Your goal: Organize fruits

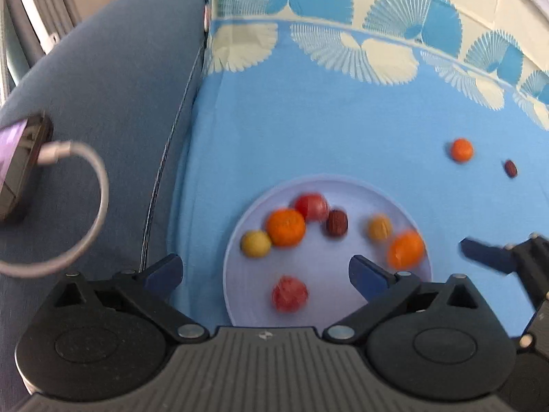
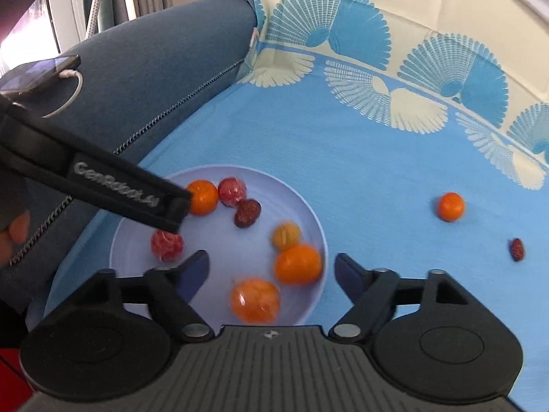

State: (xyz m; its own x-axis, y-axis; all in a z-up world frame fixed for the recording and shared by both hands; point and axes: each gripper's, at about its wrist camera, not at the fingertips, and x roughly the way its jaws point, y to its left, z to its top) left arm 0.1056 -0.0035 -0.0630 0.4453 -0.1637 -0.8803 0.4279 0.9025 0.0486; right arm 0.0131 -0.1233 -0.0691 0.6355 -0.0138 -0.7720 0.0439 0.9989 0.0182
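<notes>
A pale lilac plate lies on the blue cloth and holds several small fruits: oranges, red fruits, a dark date and yellowish fruits. One orange and one dark date lie loose on the cloth to the right. My left gripper is open and empty above the plate's near side. My right gripper is open and empty over the plate's right part; it also shows in the left wrist view.
A blue-grey sofa cushion borders the cloth on the left. A phone with a white cable lies on it. The cloth's fan-patterned border runs along the back.
</notes>
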